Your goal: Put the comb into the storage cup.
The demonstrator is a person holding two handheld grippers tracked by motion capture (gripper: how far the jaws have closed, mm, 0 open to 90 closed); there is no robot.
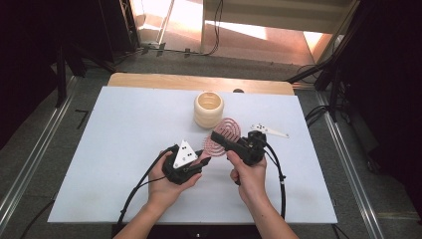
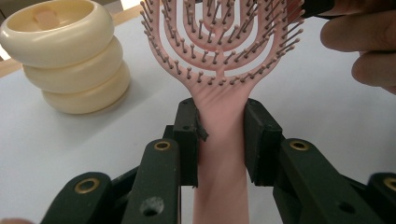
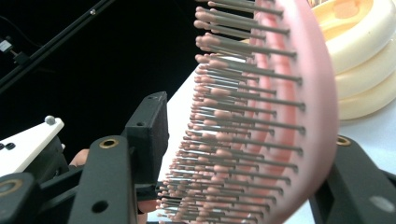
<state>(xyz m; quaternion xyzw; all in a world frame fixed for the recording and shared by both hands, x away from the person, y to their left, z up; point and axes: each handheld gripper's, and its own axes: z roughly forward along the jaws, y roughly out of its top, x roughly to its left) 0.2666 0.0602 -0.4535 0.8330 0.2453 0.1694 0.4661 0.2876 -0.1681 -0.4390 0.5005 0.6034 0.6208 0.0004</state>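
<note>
- Hairbrush (image 2: 219,51), pink and openwork, hangs in the air above the middle of the counter (image 1: 124,149), just in front of the cream ribbed holder (image 1: 208,109) that stands toward the far edge
- Left gripper (image 2: 220,140) is clamped on the brush's flat handle, one jaw pad pressed against each side of the neck below the head
- Right gripper (image 3: 243,154) straddles the brush head with its jaws spread; one pad stands off the bristle tips, and I cannot tell whether the other touches the back
- It looks light and fairly stiff, a thin plastic frame with gaps; the bristles would likely bend and slip under a pad, so the solid handle is the sounder place to hold
- A white bracket (image 1: 269,130) lies toward the counter's right edge, well apart from the brush
</note>
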